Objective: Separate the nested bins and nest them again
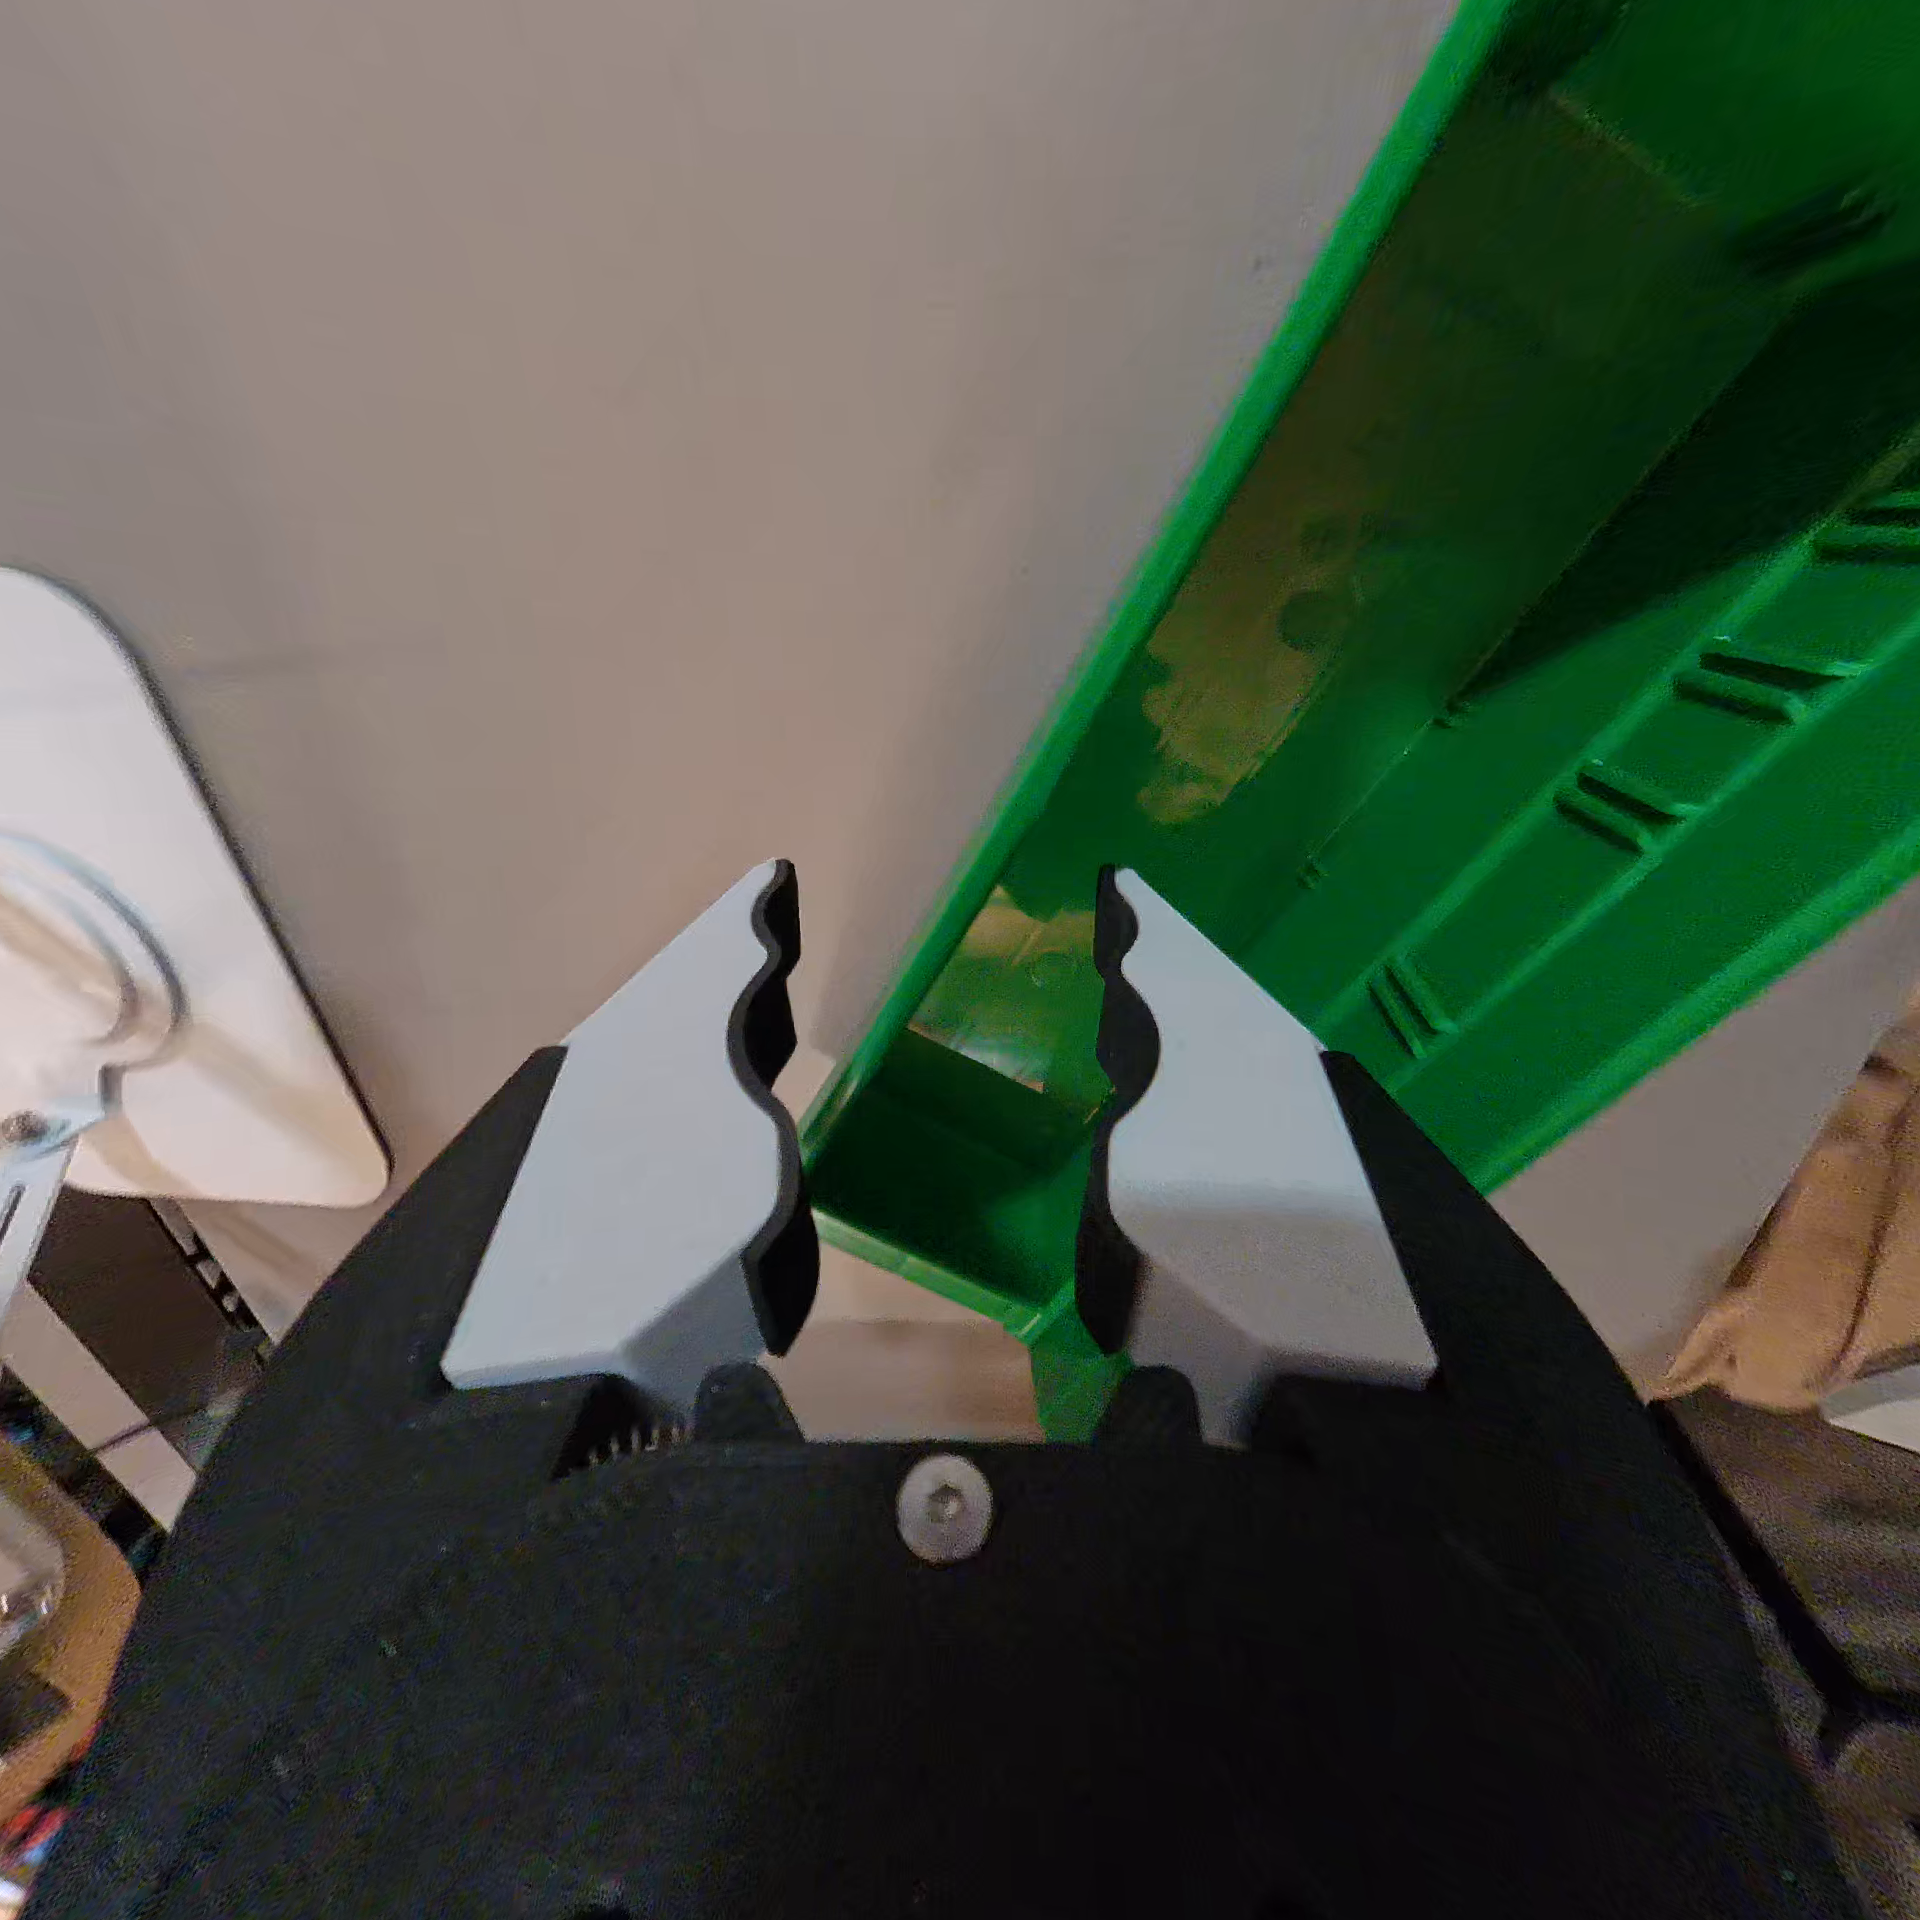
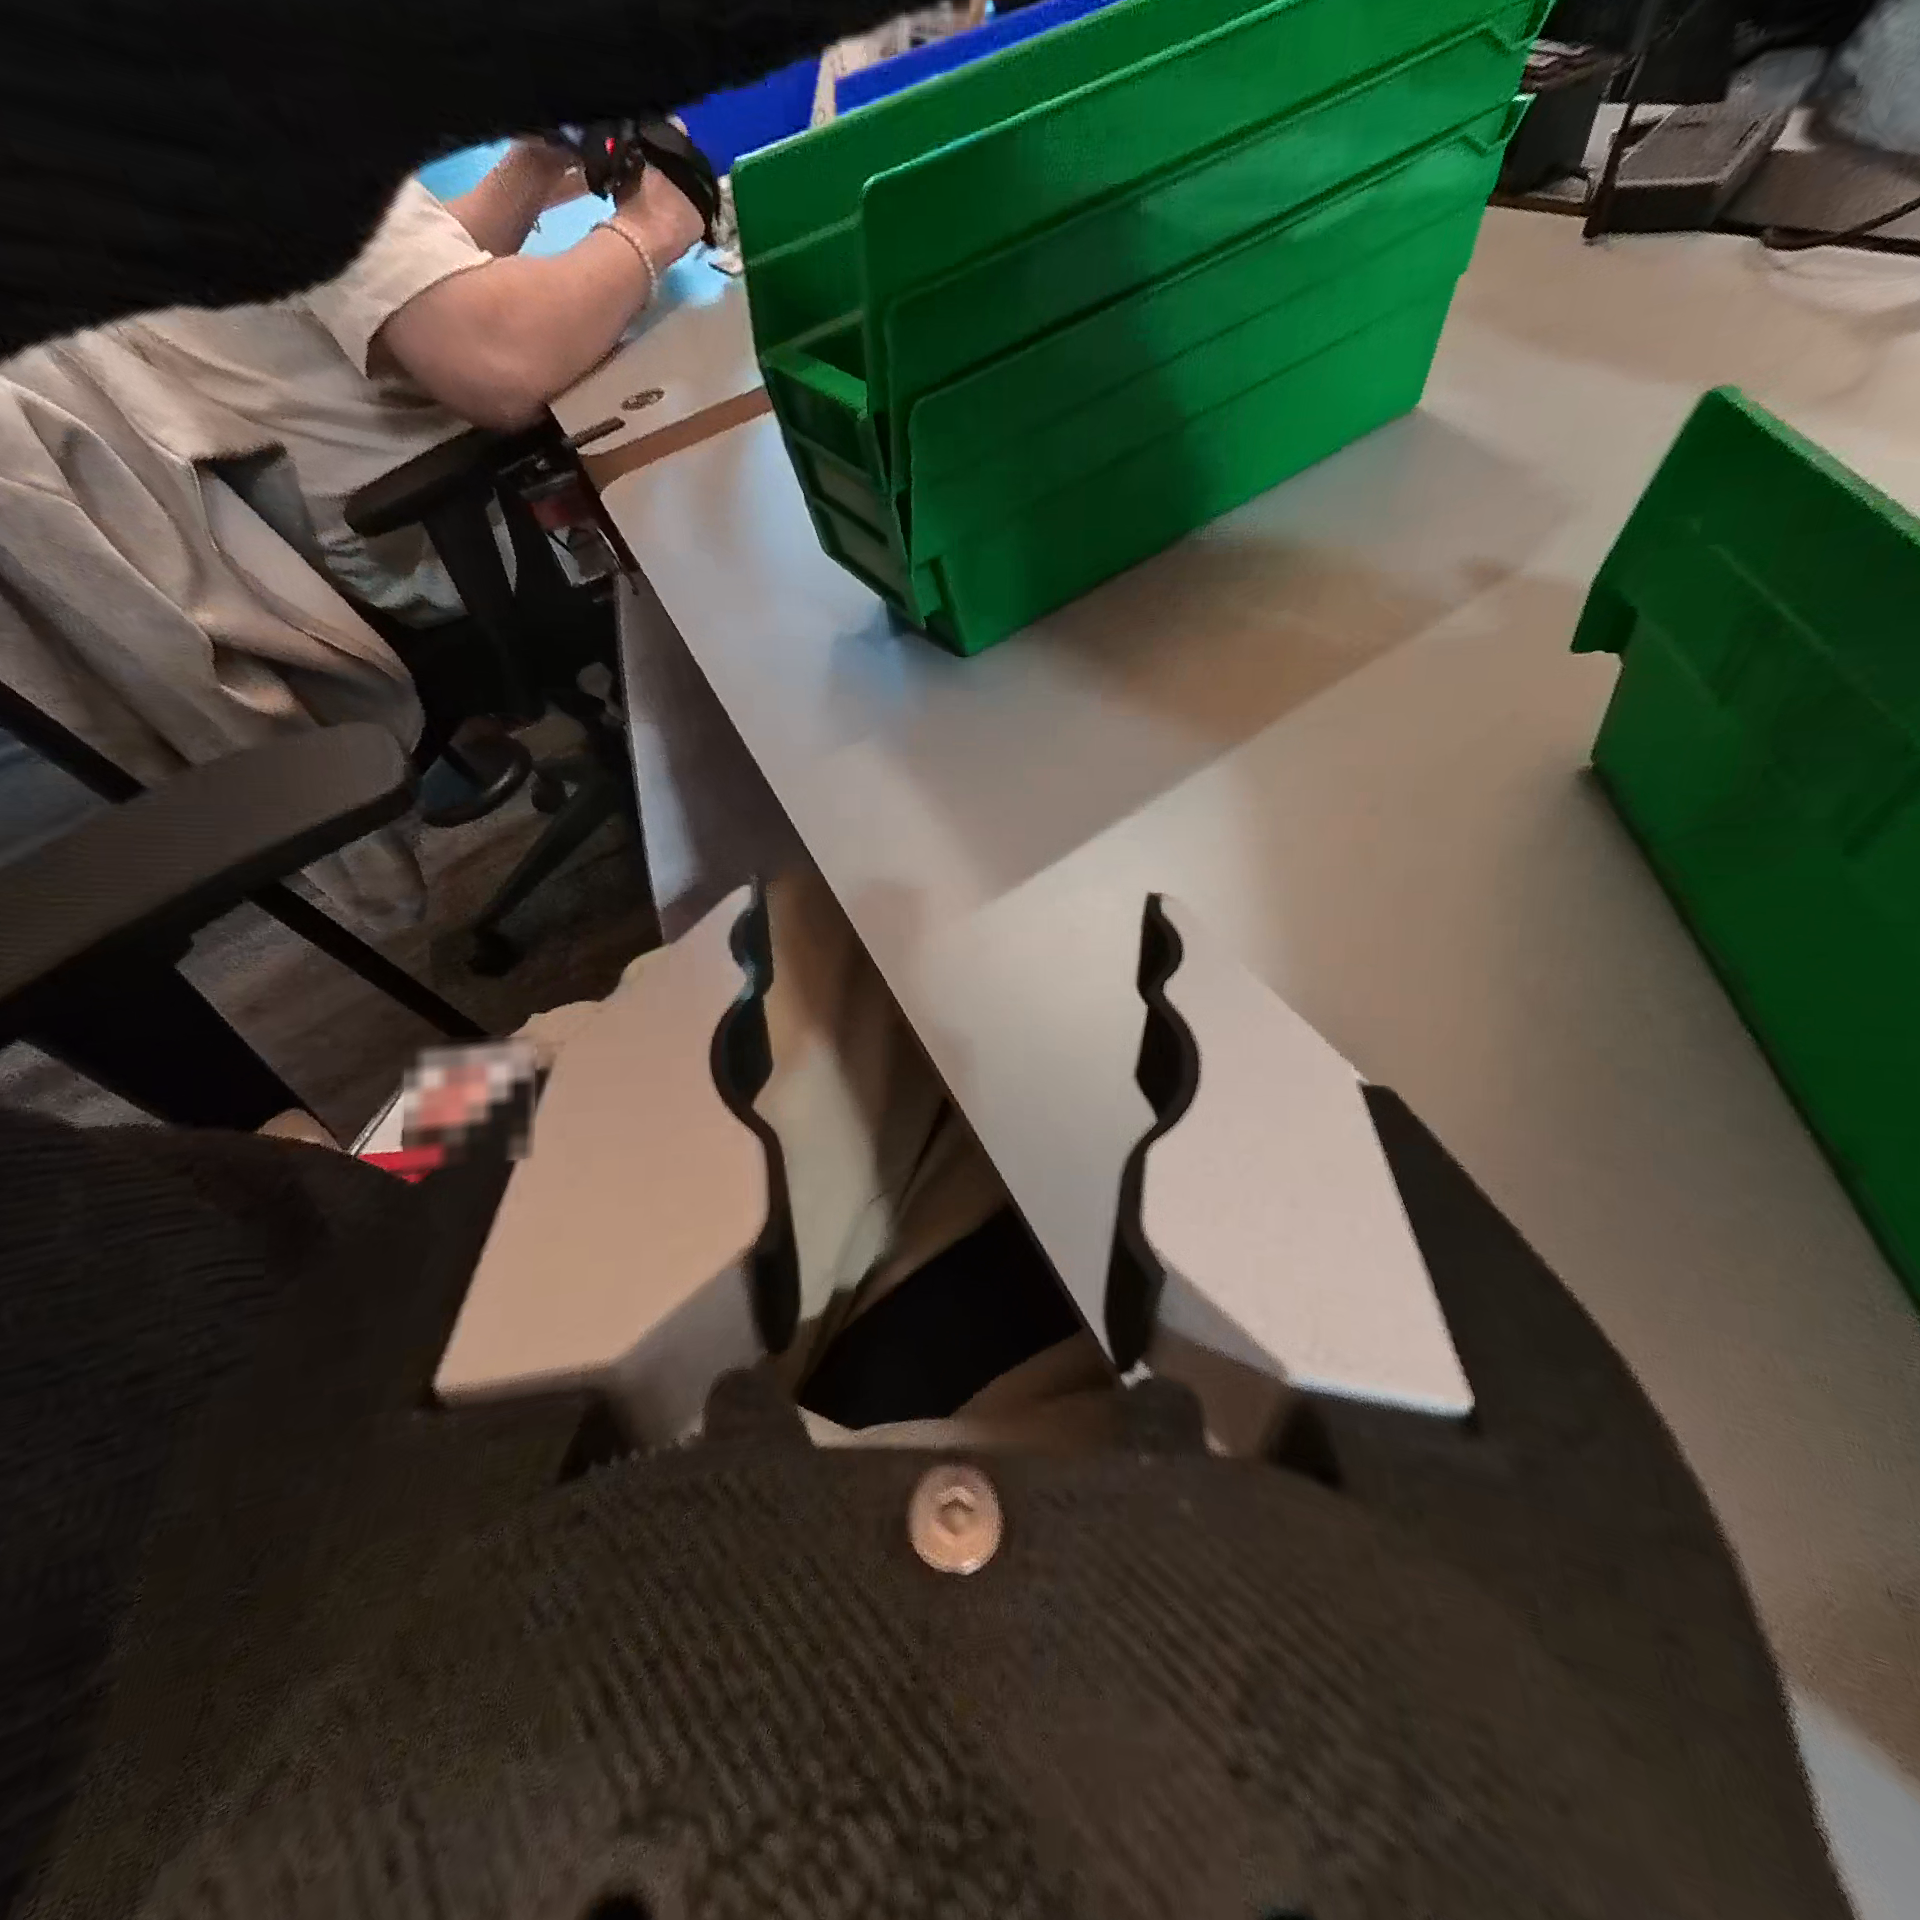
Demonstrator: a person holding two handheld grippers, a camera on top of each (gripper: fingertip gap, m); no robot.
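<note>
Your table (image 2: 1195, 790) fills most of the right wrist view, a pale grey top whose near edge runs from about 10 o'clock down to 6 o'clock. On it, at 12 o'clock, you have a stack of green bins (image 2: 1143, 343) nested one inside another, standing upright with the open fronts toward 9 o'clock. A separate green bin (image 2: 1766, 790) stands at 3 o'clock, well apart from the stack, with bare table between them. At 10 o'clock a seated person (image 2: 343, 343) in a light shirt rests an arm at the far table edge, and a black office chair (image 2: 187, 831) sits at 9 o'clock, off the table.

In the left wrist view a single green bin (image 1: 1507, 644) stretches from 6 o'clock up to 1 o'clock, seen from its open side against a plain pale surface; whether it rests on anything you cannot tell. A white rounded plate (image 1: 156, 914) with a metal fitting lies at 9 o'clock.

Your left gripper (image 1: 945, 1101) is spread, and the near corner of that bin lies in the gap, close against the right finger; the left finger stands just beside the bin's end. Whether either pad presses the plastic cannot be told.

Your right gripper (image 2: 956, 1122) is spread wide and empty, hanging over the table's near edge
</note>
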